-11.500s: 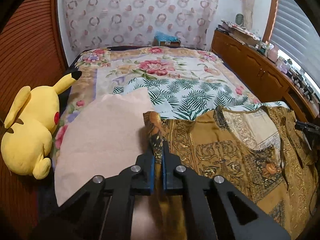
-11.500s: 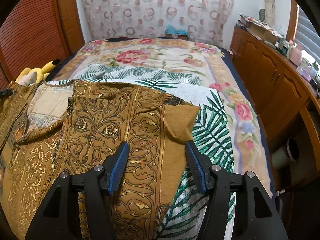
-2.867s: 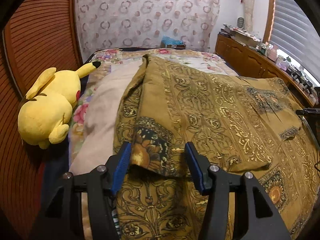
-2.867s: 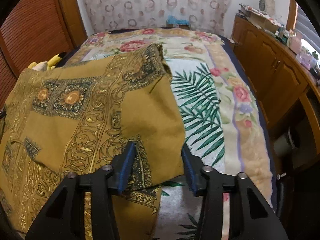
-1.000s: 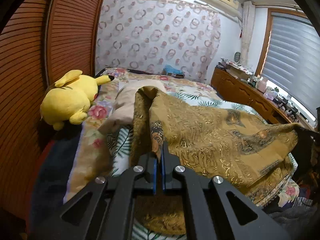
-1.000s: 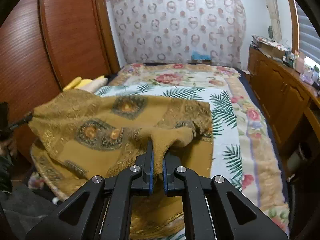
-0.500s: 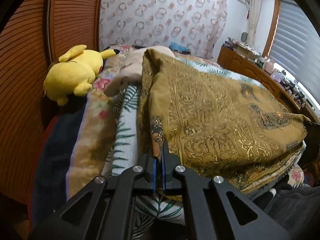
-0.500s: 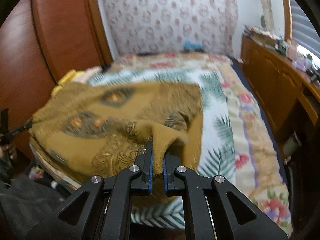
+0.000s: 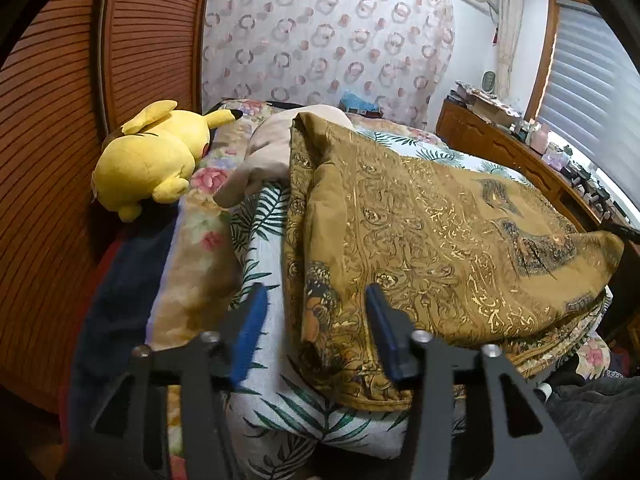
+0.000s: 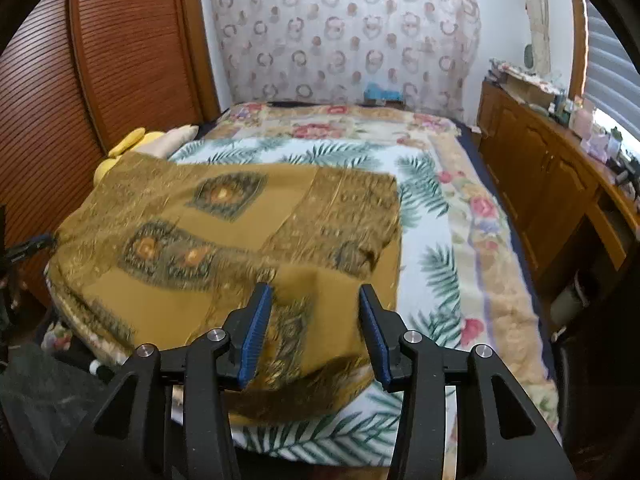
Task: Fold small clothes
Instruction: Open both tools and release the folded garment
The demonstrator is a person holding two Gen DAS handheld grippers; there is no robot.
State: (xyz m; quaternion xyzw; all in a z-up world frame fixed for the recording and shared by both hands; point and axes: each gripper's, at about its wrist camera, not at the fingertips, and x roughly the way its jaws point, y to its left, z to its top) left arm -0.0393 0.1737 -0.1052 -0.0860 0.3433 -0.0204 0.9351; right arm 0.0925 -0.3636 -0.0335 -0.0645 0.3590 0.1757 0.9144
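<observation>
The bed point(image 10: 472, 264) fills the room from the near edge to the far curtained wall, with a palm-print sheet point(image 10: 436, 276) laid over its flowered cover. A wooden cabinet point(image 10: 552, 184) runs down the right side and slatted doors point(image 9: 52, 128) close off the left.

On the near part of the bed lies the garment point(image 9: 440, 240), a mustard cloth with gold scrollwork and dark medallions. It is doubled over itself in layers, its near edge hanging just past the edge of the mattress. At its far left corner it rests against a beige cloth point(image 9: 264, 156), and a yellow plush point(image 9: 148, 160) sits further left by the doors.

The left gripper point(image 9: 312, 328) stands at the garment's near left corner, and the right gripper point(image 10: 314, 328) at the near right corner. Both have just been opening and have let go: the jaws stand apart with folded cloth between them, slack and unpinched.

I reckon the fabric is light, soft and thin, with no stiffness at all; it slumps where it is dropped and the layers may well slide on each other. For another fold I would pinch through all layers at the corners, close to the crease, and keep the two sides level so the stack does not skew.
</observation>
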